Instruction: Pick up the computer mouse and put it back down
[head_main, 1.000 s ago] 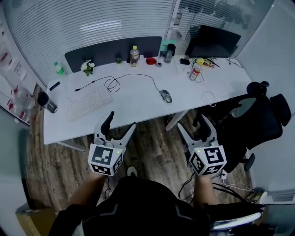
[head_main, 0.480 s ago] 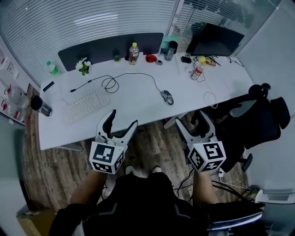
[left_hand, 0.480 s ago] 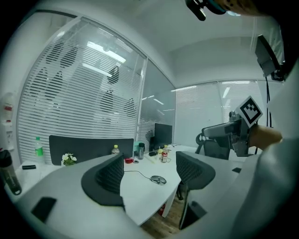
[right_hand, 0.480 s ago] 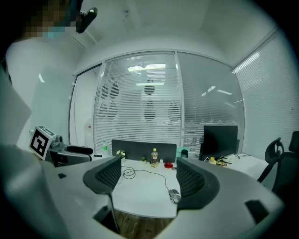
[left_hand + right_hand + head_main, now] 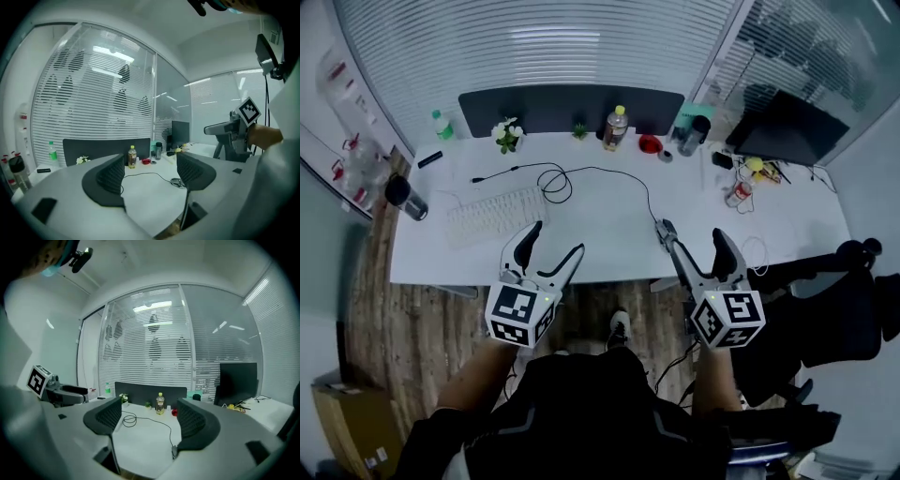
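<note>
Right gripper (image 5: 692, 233): jaws apart, holding nothing.
Left gripper (image 5: 556, 240): jaws spread too — empty.
Mouse (image 5: 662, 228): on the desk (image 5: 600, 220) — ahead of the right gripper, about 12 o'clock, below its jaws (partly hidden).

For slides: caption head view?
Left hand-held gripper and right hand-held gripper open at desk edge; mouse on desk.

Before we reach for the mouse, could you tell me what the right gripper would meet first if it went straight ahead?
Likely the yellow-capped bottle at the back of the desk, though depth is unclear; the open right gripper would pass above the mouse.
</note>
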A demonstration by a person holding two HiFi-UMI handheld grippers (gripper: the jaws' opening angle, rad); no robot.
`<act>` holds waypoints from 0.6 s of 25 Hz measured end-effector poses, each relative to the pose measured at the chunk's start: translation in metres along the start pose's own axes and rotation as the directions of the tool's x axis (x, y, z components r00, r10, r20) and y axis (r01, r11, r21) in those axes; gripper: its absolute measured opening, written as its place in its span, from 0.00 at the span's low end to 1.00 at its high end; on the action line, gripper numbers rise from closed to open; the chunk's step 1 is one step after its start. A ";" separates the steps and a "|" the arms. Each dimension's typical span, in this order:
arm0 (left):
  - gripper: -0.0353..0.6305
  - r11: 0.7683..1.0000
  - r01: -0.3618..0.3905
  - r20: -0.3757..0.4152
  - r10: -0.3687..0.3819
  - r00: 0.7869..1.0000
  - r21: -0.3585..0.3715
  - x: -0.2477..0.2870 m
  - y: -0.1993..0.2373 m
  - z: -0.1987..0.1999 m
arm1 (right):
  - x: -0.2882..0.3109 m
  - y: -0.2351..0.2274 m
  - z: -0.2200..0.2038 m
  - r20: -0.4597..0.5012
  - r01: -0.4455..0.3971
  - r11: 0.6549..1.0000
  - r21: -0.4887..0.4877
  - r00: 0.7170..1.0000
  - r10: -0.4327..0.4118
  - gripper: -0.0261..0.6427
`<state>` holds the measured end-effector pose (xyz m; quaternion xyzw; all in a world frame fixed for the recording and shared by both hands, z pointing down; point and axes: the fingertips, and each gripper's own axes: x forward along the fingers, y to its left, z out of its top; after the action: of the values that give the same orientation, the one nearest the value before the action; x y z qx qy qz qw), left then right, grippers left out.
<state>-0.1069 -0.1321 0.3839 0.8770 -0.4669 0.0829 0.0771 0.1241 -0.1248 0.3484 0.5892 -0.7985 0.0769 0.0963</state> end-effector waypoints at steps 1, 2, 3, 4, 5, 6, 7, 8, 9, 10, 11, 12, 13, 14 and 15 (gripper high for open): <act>0.58 1.000 -0.017 0.001 0.017 1.000 -0.005 0.007 0.001 0.002 | 0.009 -0.006 0.001 -0.001 -0.019 1.000 -0.002 1.000 0.019 0.59; 0.58 0.999 -0.032 0.000 0.032 1.000 -0.011 0.015 0.000 0.005 | 0.017 -0.013 0.002 -0.004 -0.037 0.999 -0.007 0.999 0.037 0.59; 0.58 0.999 -0.045 -0.002 0.045 0.999 -0.016 0.023 0.000 0.007 | 0.024 -0.020 0.003 -0.006 -0.053 0.998 -0.013 0.999 0.053 0.59; 0.58 0.998 -0.058 -0.003 0.058 0.998 -0.019 0.032 -0.001 0.010 | 0.032 -0.028 0.005 -0.007 -0.067 0.998 -0.018 0.998 0.066 0.59; 0.58 0.997 -0.072 -0.002 0.072 0.997 -0.019 0.041 -0.001 0.014 | 0.039 -0.037 0.007 -0.006 -0.078 0.997 -0.019 0.997 0.078 0.59; 0.58 0.996 -0.085 0.000 0.085 0.996 -0.016 0.050 -0.001 0.018 | 0.046 -0.046 0.009 -0.004 -0.087 0.996 -0.020 0.996 0.087 0.59; 0.58 0.995 -0.096 -0.001 0.096 0.995 -0.012 0.060 -0.001 0.021 | 0.053 -0.055 0.010 -0.003 -0.095 0.995 -0.019 0.996 0.095 0.59; 0.58 0.994 -0.105 -0.005 0.105 0.995 -0.009 0.070 -0.002 0.023 | 0.060 -0.064 0.011 -0.002 -0.101 0.995 -0.018 0.995 0.101 0.59; 0.58 0.994 -0.109 -0.010 0.109 0.994 -0.009 0.080 -0.004 0.024 | 0.066 -0.071 0.010 -0.004 -0.109 0.994 -0.015 0.994 0.109 0.59; 0.58 0.994 -0.112 -0.017 0.112 0.994 -0.010 0.089 -0.006 0.025 | 0.072 -0.078 0.009 -0.009 -0.119 0.993 -0.011 0.993 0.119 0.59; 0.58 0.993 -0.114 -0.025 0.113 0.993 -0.010 0.098 -0.010 0.025 | 0.077 -0.084 0.007 -0.016 -0.131 0.991 -0.007 0.991 0.131 0.59; 0.58 0.993 -0.115 -0.034 0.115 0.993 -0.010 0.107 -0.013 0.024 | 0.082 -0.088 0.005 -0.023 -0.145 0.989 -0.006 0.989 0.144 0.59; 0.58 0.993 -0.117 -0.044 0.116 0.992 -0.011 0.116 -0.016 0.023 | 0.087 -0.093 0.003 -0.030 -0.158 0.987 -0.008 0.987 0.158 0.59; 0.58 0.993 -0.117 -0.056 0.117 0.992 -0.012 0.124 -0.019 0.021 | 0.093 -0.097 0.001 -0.038 -0.170 0.985 -0.010 0.985 0.170 0.59; 0.58 0.993 -0.117 -0.071 0.116 0.991 -0.012 0.132 -0.021 0.018 | 0.100 -0.101 -0.001 -0.047 -0.181 0.983 -0.009 0.983 0.180 0.59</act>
<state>-0.0156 -0.2309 0.3938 0.8443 -0.5148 0.1142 0.0956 0.1924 -0.2466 0.3749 0.5118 -0.8468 0.0936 0.1109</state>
